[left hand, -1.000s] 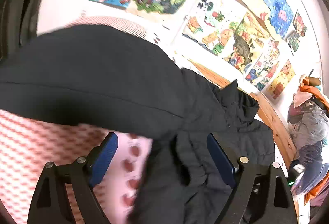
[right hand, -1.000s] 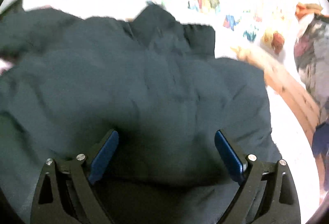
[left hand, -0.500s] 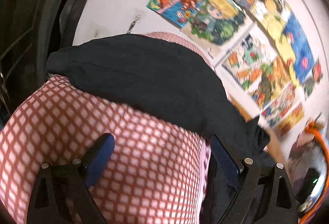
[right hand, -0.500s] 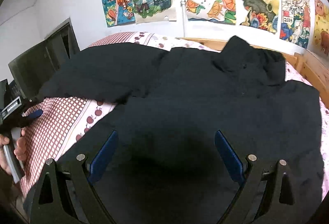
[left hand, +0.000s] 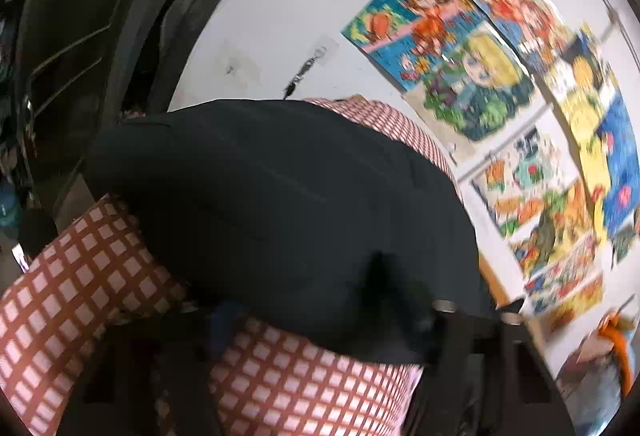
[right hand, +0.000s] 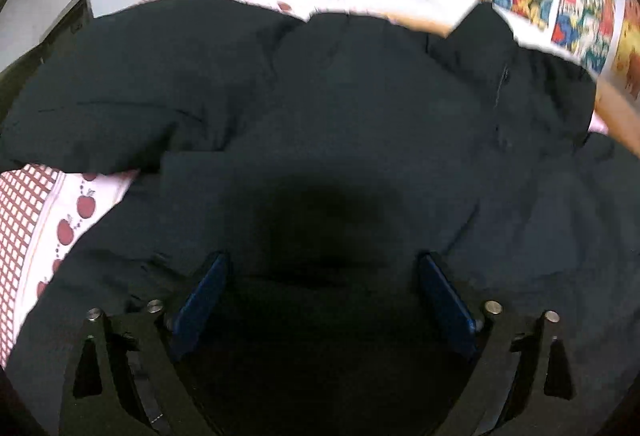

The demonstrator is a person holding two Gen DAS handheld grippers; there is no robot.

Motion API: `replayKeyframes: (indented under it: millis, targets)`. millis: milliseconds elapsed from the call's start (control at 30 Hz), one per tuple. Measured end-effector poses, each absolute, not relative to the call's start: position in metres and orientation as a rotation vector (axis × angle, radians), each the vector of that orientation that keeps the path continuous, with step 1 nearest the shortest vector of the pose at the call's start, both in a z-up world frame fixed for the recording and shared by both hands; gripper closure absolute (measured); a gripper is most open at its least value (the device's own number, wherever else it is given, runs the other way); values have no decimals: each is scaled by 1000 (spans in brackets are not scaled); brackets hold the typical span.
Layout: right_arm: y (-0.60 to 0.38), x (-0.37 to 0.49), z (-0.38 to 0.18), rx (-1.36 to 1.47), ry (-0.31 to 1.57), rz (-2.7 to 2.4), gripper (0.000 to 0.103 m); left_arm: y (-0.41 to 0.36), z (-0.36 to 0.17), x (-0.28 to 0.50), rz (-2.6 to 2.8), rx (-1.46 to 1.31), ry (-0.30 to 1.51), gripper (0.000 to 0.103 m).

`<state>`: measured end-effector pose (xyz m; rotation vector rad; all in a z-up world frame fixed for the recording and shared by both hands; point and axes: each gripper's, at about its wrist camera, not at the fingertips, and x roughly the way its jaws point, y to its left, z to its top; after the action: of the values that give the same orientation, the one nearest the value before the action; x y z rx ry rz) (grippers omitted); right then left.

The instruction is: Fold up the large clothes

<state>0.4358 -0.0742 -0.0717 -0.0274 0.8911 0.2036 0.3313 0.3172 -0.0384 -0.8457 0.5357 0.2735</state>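
The black jacket (left hand: 280,204) is lying on a bed, and in the left wrist view only one sleeve of it is showing, a puffy, smooth dark tube stretching across the red-and-white checked bedspread (left hand: 288,384) toward a dark doorway (left hand: 100,36). The left claw (left hand: 320,320) is blurring badly at the sleeve's near edge; its jaws have just been closing, with the sleeve's edge sitting between them, but whether the pads are pressing it I cannot tell. Cartoon posters (left hand: 500,84) are covering the white wall here. The right wrist view is showing what the left is missing: the jacket's whole body (right hand: 340,108) spreading flat, collar (right hand: 492,36) pointing toward the wooden bed frame (right hand: 616,104), the sleeve angling off left over an apple-print sheet (right hand: 68,220). The right claw (right hand: 324,292) is hovering wide open over the jacket's lower part, its jaws having just been opening, gripping nothing.
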Motion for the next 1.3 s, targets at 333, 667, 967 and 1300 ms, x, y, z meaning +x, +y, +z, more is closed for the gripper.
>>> replayKeyframes:
  millis: [333, 667, 967, 1300]
  targets:
    - [-76, 424, -81, -19, 858, 200, 2, 283, 7, 321, 238, -584, 408, 96]
    - [-163, 358, -33, 334, 875, 311, 2, 185, 91, 284, 33, -158, 266, 96]
    - [-270, 307, -26, 331, 796, 176, 2, 44, 129, 286, -214, 86, 265, 97]
    - [-360, 269, -30, 316, 741, 50, 2, -94, 69, 312, -423, 228, 478, 97]
